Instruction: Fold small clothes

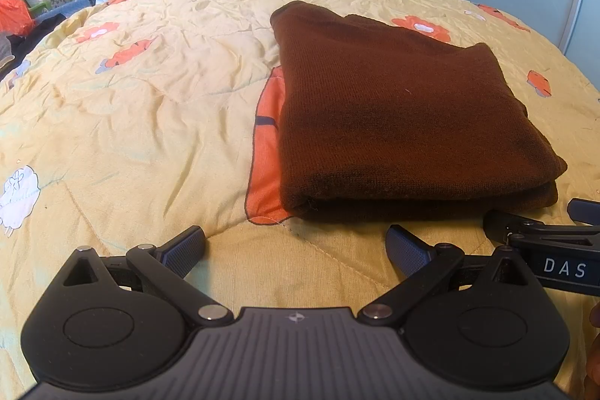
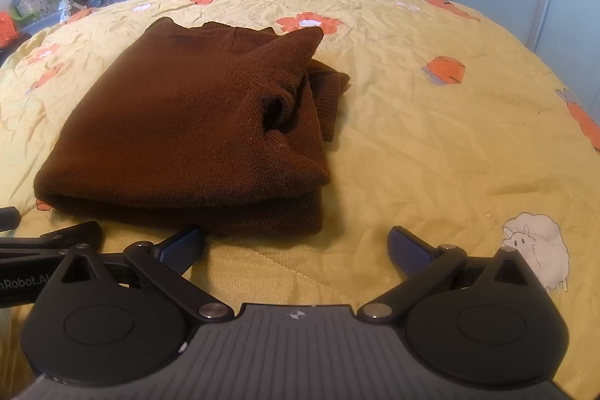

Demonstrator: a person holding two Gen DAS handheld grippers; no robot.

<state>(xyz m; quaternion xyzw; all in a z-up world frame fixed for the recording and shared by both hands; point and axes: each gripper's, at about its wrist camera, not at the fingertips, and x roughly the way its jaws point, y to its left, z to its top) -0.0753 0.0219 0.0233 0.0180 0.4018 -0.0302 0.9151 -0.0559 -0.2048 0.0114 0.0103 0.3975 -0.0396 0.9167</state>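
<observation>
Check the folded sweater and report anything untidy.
The brown sweater is folded, but on its right side a ribbed cuff sticks out past the edge and a bunched pocket gapes there. Both tools are open and empty.

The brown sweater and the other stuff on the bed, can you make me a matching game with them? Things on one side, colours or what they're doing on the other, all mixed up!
Things:
1. sweater
2. quilt
3. left gripper
4. sheep picture

Descriptions:
A. white
B. brown and folded
C. open, holding nothing
D. yellow with orange flowers

Pairs: 1-B, 2-D, 3-C, 4-A
</observation>
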